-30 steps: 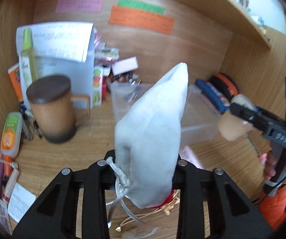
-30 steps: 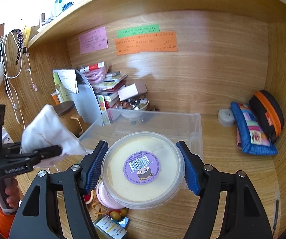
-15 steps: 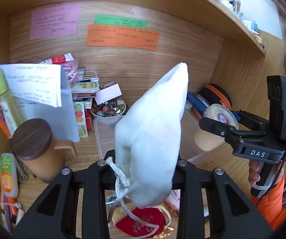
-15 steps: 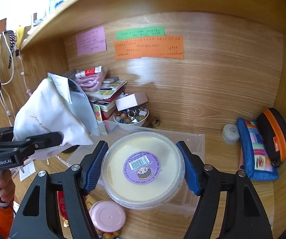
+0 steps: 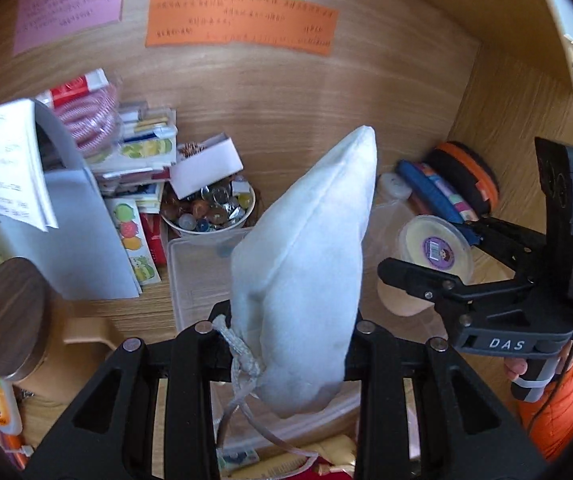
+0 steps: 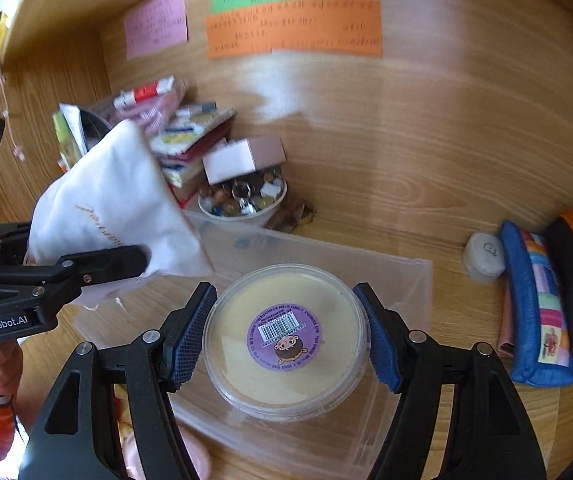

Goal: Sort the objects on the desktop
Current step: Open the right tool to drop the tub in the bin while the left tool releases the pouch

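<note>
White pouch: a drawstring cloth pouch is gripped near its tied neck by the left gripper, whose jaws are drawn in narrowly on the fabric; the pouch stands up and ahead of the fingers, its knotted cord hanging below them.
Lidded tub: a round clear-lidded tub with a purple barcode sticker is clamped across its width between the blue pads of the right gripper, the jaws held fairly wide by the tub's breadth.
Clear plastic bin: a shallow transparent bin lies on the desk directly below and ahead of both grippers; both held things are carried above it.
Bowl of beads: seen just beyond the far edge of the bin, ahead of the right gripper, with a small white box resting on its rim.
Stacked packets and papers: piled ahead and to the left of the left gripper.
Brown-lidded mug: set to the left of the left gripper.
Pencil cases: a blue patterned case and a black-and-orange one lie to the right of the right gripper, with a small white round container beside them.
Paper notes: pink, green and orange sheets are fixed to the wooden back wall.
</note>
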The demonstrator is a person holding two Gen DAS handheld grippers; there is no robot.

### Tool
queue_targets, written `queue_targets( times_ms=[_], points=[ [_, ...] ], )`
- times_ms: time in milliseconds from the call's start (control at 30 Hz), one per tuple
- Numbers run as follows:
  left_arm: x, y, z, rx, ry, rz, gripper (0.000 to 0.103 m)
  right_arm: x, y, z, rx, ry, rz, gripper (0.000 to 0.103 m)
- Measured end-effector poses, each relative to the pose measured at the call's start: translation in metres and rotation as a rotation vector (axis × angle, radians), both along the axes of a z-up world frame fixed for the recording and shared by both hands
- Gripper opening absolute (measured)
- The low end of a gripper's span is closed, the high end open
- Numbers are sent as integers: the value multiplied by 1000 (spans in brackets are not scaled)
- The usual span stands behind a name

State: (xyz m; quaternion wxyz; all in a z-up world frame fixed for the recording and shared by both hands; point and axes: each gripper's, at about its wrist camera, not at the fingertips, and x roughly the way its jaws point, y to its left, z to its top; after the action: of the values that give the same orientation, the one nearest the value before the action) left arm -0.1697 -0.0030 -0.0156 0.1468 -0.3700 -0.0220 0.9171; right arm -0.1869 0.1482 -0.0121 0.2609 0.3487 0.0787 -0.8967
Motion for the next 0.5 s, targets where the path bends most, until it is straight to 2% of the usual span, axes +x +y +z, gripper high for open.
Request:
queue_targets(
  times_ms=[200,267,300,367,500],
  points=[
    [-18,3,-20,-16,-53,-25,31,-15,-8,-16,60,-28,6,65],
    [-22,3,-24,-22,-67,-28,31,-19,-9,-21,65,-38,13,49],
    [-21,3,-25,-24,-73,-28,31,-20,-10,-21,70,-42,18,31],
    [-24,2,-29,-28,-87,-29,31,-22,-10,-20,54,-53,38,31],
    [-23,3,-36,-49,-104,-42,32,-19,-16,-24,77,-47,59,37]
  ],
)
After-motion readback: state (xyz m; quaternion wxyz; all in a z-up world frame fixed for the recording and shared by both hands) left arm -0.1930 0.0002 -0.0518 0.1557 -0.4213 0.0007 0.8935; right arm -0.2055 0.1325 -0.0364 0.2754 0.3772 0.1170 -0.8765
